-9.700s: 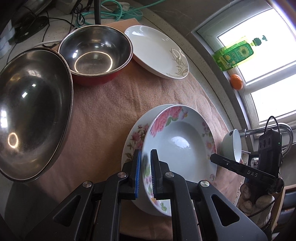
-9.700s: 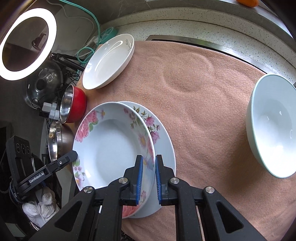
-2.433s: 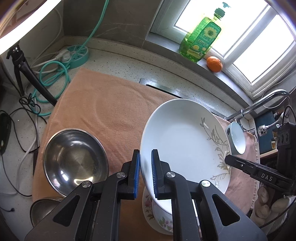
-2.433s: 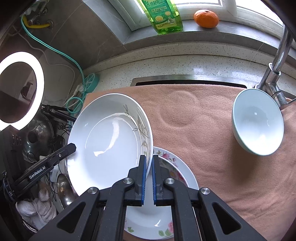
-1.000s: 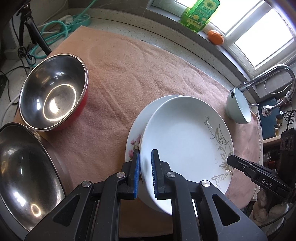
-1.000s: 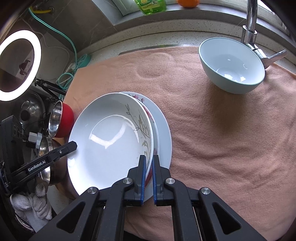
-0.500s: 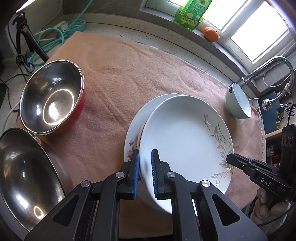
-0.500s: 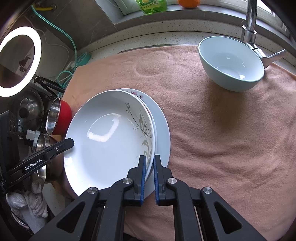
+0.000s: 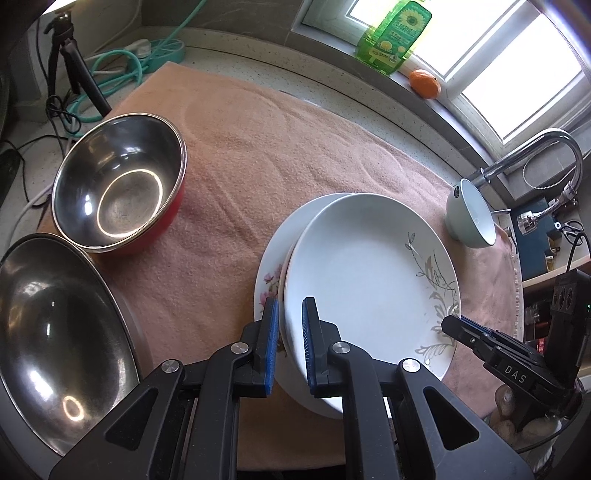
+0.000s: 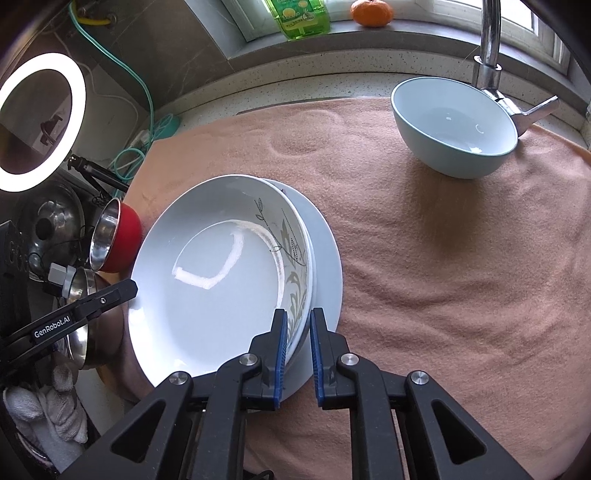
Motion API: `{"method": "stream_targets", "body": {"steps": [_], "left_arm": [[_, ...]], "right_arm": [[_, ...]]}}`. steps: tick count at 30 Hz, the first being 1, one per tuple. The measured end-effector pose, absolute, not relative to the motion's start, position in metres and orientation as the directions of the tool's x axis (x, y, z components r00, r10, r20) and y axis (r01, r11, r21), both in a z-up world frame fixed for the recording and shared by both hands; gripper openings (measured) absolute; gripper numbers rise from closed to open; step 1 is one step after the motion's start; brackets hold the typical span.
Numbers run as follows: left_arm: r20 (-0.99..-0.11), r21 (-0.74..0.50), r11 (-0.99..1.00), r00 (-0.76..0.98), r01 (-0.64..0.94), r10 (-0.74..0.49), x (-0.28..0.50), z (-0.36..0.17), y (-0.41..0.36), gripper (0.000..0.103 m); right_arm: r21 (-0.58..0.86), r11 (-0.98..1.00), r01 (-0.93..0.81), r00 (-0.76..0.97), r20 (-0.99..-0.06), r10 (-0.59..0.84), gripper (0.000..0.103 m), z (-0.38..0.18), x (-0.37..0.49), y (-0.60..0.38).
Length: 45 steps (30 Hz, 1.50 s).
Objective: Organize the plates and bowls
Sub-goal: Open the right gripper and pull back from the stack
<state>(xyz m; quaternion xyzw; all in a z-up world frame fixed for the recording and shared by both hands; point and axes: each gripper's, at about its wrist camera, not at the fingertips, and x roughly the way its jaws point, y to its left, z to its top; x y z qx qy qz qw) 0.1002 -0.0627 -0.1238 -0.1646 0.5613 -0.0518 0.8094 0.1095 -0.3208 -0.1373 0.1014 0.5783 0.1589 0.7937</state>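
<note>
A white plate with a grey leaf pattern (image 9: pixel 369 280) rests on top of the flowered plates (image 9: pixel 267 277) on the pink towel. It also shows in the right wrist view (image 10: pixel 221 280). My left gripper (image 9: pixel 287 347) straddles its near-left rim with the jaws slightly parted. My right gripper (image 10: pixel 297 354) straddles the opposite rim, its jaws also slightly parted. A red steel-lined bowl (image 9: pixel 118 184) and a large steel bowl (image 9: pixel 55 332) stand to the left. A pale green bowl (image 10: pixel 454 125) stands by the tap.
A tap (image 10: pixel 491 51) rises at the towel's far right edge. A green soap bottle (image 9: pixel 395 33) and an orange (image 9: pixel 424 83) sit on the window sill. A tripod and cables (image 9: pixel 74 81) lie beyond the towel's left corner. A ring light (image 10: pixel 37 118) glows at left.
The leaf plate has come down onto the flowered plates. Both grippers' jaws have parted a little around its rim.
</note>
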Motion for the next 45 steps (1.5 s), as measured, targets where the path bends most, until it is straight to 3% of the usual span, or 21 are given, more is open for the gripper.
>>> {"method": "stream_targets", "body": {"steps": [20, 43, 45], "left_arm": [[-0.844, -0.368, 0.916, 0.471, -0.161, -0.256, 0.074, -0.088, -0.025, 0.012], [-0.848, -0.31, 0.823, 0.53, -0.475, -0.014, -0.005, -0.078, 0.099, 0.013], [-0.856, -0.306, 0.817, 0.517, -0.488, -0.012, -0.008, -0.083, 0.108, 0.019]], "right_arm": [[0.419, 0.897, -0.138, 0.348, -0.827, 0.441, 0.014, -0.099, 0.11, -0.321], [0.477, 0.77, -0.423, 0.152, -0.801, 0.58, 0.02, -0.094, 0.109, -0.18], [0.477, 0.759, -0.443, 0.131, -0.803, 0.581, 0.021, -0.096, 0.108, -0.165]]}}
